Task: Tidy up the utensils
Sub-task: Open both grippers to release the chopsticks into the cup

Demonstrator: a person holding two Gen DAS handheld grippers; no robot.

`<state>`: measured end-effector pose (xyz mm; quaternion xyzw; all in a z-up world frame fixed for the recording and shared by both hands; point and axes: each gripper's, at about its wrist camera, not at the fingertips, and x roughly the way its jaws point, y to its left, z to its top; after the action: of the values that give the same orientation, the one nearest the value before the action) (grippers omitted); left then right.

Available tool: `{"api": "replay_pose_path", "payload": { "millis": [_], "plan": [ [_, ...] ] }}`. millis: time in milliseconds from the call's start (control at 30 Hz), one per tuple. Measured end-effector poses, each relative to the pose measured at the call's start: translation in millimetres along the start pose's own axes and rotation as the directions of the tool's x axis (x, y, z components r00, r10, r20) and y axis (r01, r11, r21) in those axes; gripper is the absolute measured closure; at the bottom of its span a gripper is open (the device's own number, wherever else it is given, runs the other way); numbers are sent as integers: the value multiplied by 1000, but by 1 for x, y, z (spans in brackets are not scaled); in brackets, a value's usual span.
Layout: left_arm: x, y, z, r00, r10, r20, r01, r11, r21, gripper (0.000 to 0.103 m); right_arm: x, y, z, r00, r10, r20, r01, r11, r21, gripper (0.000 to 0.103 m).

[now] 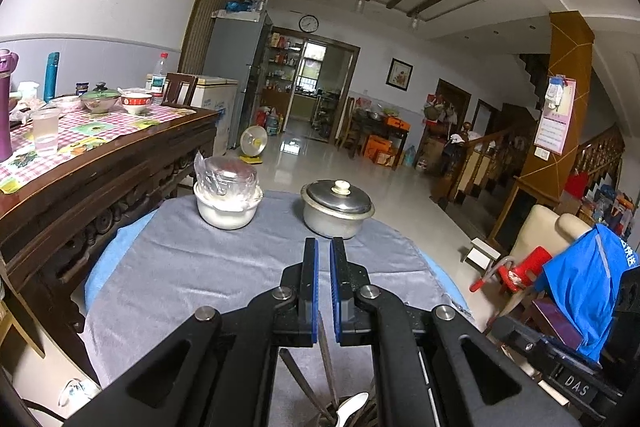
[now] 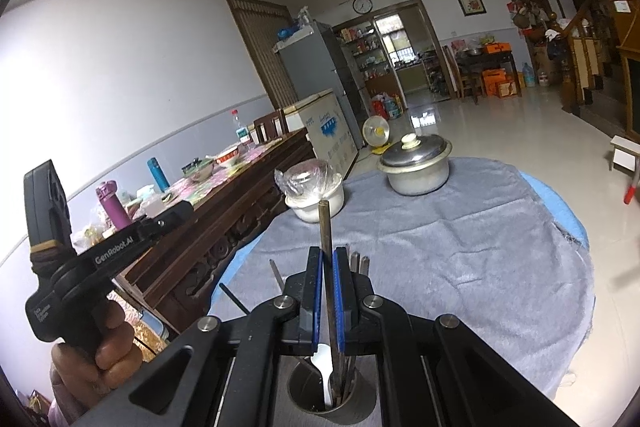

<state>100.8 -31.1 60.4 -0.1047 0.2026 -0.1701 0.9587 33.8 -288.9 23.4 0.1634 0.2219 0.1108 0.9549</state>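
In the right wrist view my right gripper (image 2: 329, 255) is shut on a dark chopstick (image 2: 325, 227) that stands nearly upright, its lower end in a metal cup (image 2: 356, 409). The cup sits right under the gripper and holds a white spoon (image 2: 322, 363) and several more chopsticks. Other stick ends (image 2: 276, 277) poke up beside the fingers. A hand holds my left gripper (image 2: 182, 209) off to the left, away from the cup. In the left wrist view the left gripper (image 1: 324, 247) is shut with nothing between its blue pads; the spoon (image 1: 352, 407) and chopsticks (image 1: 326, 359) show below it.
A round table under a grey cloth (image 2: 460, 247) carries a white bowl with a plastic-wrapped lid (image 1: 226, 203) and a lidded metal pot (image 1: 336, 211) at its far side. A dark wooden sideboard (image 1: 100, 163) with bowls, cups and bottles stands close on the left.
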Motion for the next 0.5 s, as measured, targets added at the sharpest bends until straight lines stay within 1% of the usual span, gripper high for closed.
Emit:
{"api": "replay_pose_path", "payload": {
  "millis": [100,167,200,233,267,300,333,367,400,467,500],
  "plan": [
    [-1,0,0,1000,11,1,-11,1000,19,98,5,2,-2,1000,-9,-29,9,1000,-2,96],
    [1,-1,-2,1000,19,-6,-19,999,41,98,6,0,-3,999,-16,-32,16,1000,11,94],
    [1,-3,-4,1000,15,-14,-14,998,53,97,6,-3,-3,999,-19,-26,19,1000,25,87],
    [2,-4,-6,1000,17,-25,-15,997,73,97,4,-5,-2,1000,-19,-20,20,999,37,74],
    [4,-5,-9,999,27,-32,-24,996,89,94,2,-10,-2,1000,-28,-7,28,998,52,66],
    [5,-7,-12,999,32,-41,-28,994,105,81,0,-13,-2,999,-41,3,41,997,62,53],
    [6,-8,-13,998,32,-50,-26,993,114,72,-2,-16,-1,998,-55,15,53,996,71,49],
    [7,-8,-15,998,30,-59,-23,992,120,55,-4,-20,-1,998,-66,20,64,995,79,49],
    [7,-9,-17,998,31,-60,-23,992,122,47,-4,-22,0,997,-69,18,67,994,85,49],
    [6,-11,-18,998,39,-58,-31,990,137,46,-5,-26,0,997,-78,11,77,992,98,49],
    [6,-13,-19,997,47,-59,-38,988,148,42,-5,-26,0,997,-81,8,80,992,100,49]
  ]
}}
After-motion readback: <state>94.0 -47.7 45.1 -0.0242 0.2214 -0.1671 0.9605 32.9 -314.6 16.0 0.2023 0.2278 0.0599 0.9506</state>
